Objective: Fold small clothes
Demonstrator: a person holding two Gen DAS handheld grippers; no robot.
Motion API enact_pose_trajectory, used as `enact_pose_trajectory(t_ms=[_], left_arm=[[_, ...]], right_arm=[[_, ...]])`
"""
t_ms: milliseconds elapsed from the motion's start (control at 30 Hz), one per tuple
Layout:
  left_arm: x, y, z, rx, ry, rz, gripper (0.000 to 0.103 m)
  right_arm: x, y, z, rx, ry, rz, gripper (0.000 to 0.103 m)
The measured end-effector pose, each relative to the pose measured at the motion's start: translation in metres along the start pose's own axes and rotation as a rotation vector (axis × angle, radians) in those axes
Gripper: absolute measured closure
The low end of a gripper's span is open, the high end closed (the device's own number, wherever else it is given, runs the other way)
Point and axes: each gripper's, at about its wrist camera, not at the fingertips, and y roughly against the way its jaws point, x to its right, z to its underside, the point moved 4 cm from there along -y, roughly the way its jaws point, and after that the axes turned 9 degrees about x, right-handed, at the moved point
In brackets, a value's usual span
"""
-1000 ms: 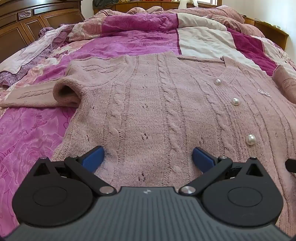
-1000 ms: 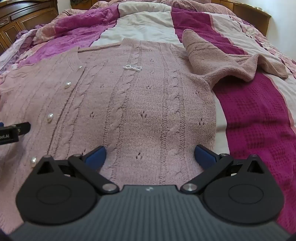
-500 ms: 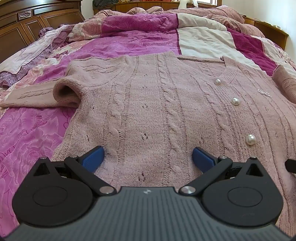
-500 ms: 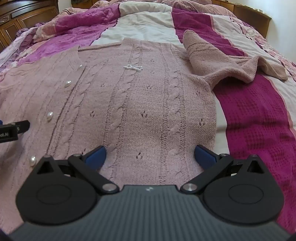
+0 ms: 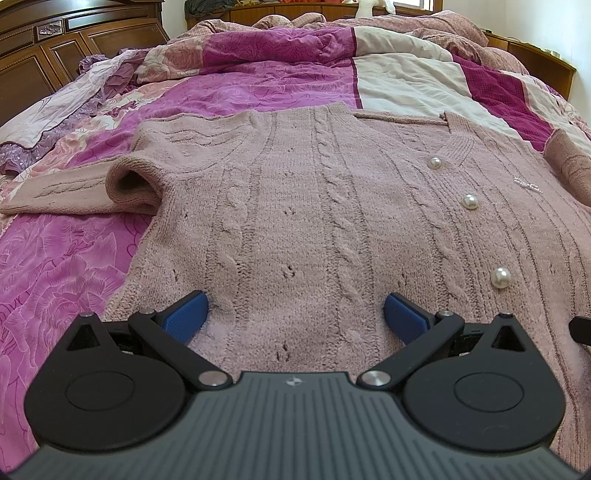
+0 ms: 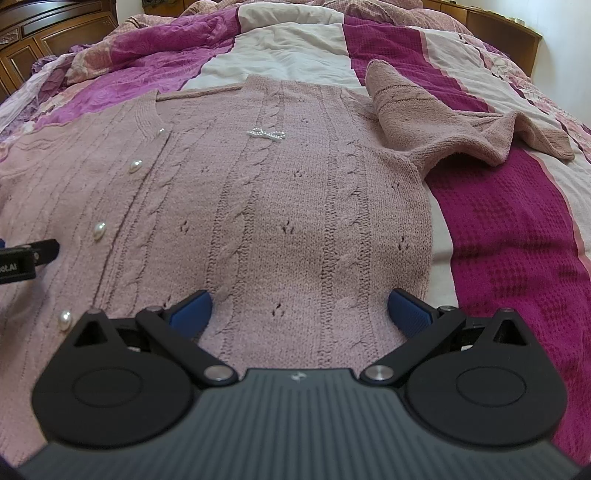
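A dusty-pink cable-knit cardigan [image 5: 314, 206] with pearl buttons [image 5: 470, 201] lies flat, front up, on the bed; it also shows in the right wrist view [image 6: 280, 206]. Its left sleeve [image 5: 74, 188] stretches out to the left. Its right sleeve [image 6: 436, 118] lies crumpled to the right. My left gripper [image 5: 295, 314] is open, low over the cardigan's lower left half, holding nothing. My right gripper [image 6: 299, 308] is open, low over the lower right half, also empty. The blue pads [image 6: 192, 308] straddle the knit. A small bow brooch [image 6: 266, 133] sits on the chest.
A patchwork quilt [image 5: 258, 85] in purple, magenta and cream covers the bed. A dark wooden headboard [image 5: 55, 40] stands at the back left. A wooden bed frame edge [image 6: 491, 26] runs at the back right. The left gripper's side [image 6: 26, 258] shows at the right view's left edge.
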Motion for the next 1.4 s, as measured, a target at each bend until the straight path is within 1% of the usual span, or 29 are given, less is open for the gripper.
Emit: enact_pose_trajectory(t_ms=[833, 1233, 1400], left_arm=[[0.0, 0.0, 0.0, -0.001, 0.0, 0.0, 0.0], [0.0007, -0.0004, -0.0017, -0.011, -0.004, -0.002, 0.0], [0.0027, -0.0004, -0.0034, -0.028, -0.013, -0.009, 0.0]], right_arm=[[-0.0004, -0.0003, 0.0004, -0.003, -0.002, -0.002, 0.0], [0.0022, -0.0015, -0.0009, -0.024, -0.012, -0.018, 0.0], [0.0017, -0.0012, -0.0016, -0.028, -0.007, -0.02, 0.0]])
